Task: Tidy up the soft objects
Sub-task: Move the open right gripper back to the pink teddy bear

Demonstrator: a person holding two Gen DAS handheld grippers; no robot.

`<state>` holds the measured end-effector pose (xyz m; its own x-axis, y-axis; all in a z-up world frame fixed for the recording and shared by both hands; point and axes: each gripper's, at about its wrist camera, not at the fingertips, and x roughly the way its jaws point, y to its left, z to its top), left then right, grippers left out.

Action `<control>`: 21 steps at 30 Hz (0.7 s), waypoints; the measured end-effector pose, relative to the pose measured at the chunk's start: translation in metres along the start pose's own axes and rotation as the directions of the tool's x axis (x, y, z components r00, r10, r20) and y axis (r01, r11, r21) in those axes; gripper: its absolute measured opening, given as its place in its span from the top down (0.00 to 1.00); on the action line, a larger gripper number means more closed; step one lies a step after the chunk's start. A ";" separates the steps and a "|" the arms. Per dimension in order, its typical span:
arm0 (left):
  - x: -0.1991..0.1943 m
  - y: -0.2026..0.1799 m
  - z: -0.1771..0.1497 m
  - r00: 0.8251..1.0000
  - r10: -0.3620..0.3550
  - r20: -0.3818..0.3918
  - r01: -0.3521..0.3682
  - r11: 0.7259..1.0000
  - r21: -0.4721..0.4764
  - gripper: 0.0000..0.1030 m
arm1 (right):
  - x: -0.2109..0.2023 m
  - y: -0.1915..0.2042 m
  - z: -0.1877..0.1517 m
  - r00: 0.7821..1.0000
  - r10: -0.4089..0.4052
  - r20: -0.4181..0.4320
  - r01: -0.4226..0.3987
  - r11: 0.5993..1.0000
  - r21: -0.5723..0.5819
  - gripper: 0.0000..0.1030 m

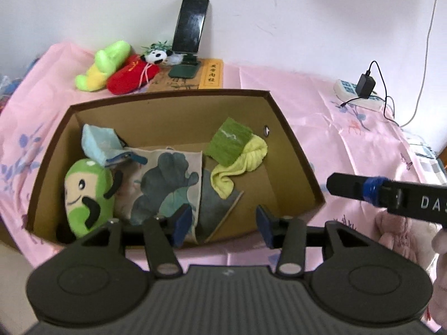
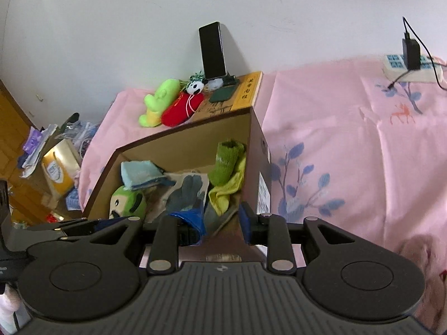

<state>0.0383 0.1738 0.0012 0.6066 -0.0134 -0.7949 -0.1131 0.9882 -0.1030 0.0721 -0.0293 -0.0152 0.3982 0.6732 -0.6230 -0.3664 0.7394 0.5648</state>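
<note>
An open cardboard box (image 1: 173, 99) stands on the pink sheet. Inside lie a green plush with a face (image 1: 86, 195), a light blue cloth (image 1: 102, 142), a leaf-printed cloth (image 1: 167, 178), a green sock (image 1: 229, 145) and a yellow towel (image 1: 240, 164). My left gripper (image 1: 223, 224) hovers over the box's near wall, open and holding nothing. My right gripper (image 2: 219, 222) is above the box's near right corner (image 2: 251, 111), its pads apart with nothing between them. Behind the box lie a green-yellow plush (image 1: 103, 65), a red plush (image 1: 131, 75) and a small panda (image 1: 155, 54).
A phone on a stand (image 1: 190, 25) leans at the wall behind the box. A power strip with a black charger (image 1: 363, 86) and cables lies at the far right. A pale pink fluffy thing (image 1: 396, 231) rests at the near right. Clutter (image 2: 56, 153) lies off the bed's left side.
</note>
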 end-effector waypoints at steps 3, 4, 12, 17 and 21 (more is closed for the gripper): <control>-0.007 -0.016 -0.008 0.999 0.037 0.003 -0.037 0.999 0.001 0.51 | -0.012 -0.011 -0.013 1.000 0.014 0.008 -0.015 1.000 0.025 0.90; -0.008 -0.020 -0.010 0.999 0.046 0.001 -0.046 0.999 0.001 0.50 | -0.014 -0.015 -0.016 1.000 0.020 0.005 -0.020 0.999 0.032 0.90; -0.010 -0.060 -0.038 0.994 0.100 -0.038 -0.100 0.995 0.014 0.46 | -0.034 -0.043 -0.050 0.999 0.047 0.023 -0.048 0.997 0.057 0.89; 0.000 -0.087 -0.055 0.994 0.065 -0.083 -0.061 0.997 0.052 0.45 | -0.046 -0.062 -0.075 0.999 0.032 0.011 -0.032 0.998 0.047 0.89; 0.011 -0.109 -0.066 0.992 0.031 -0.119 -0.019 0.995 0.098 0.44 | -0.064 -0.084 -0.092 1.000 -0.016 0.021 0.015 0.998 0.057 0.89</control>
<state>0.0048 0.0561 -0.0358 0.5047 -0.0010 -0.8633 -0.0473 0.9985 -0.0288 0.0000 -0.1351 -0.0722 0.4220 0.6612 -0.6202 -0.3119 0.7482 0.5856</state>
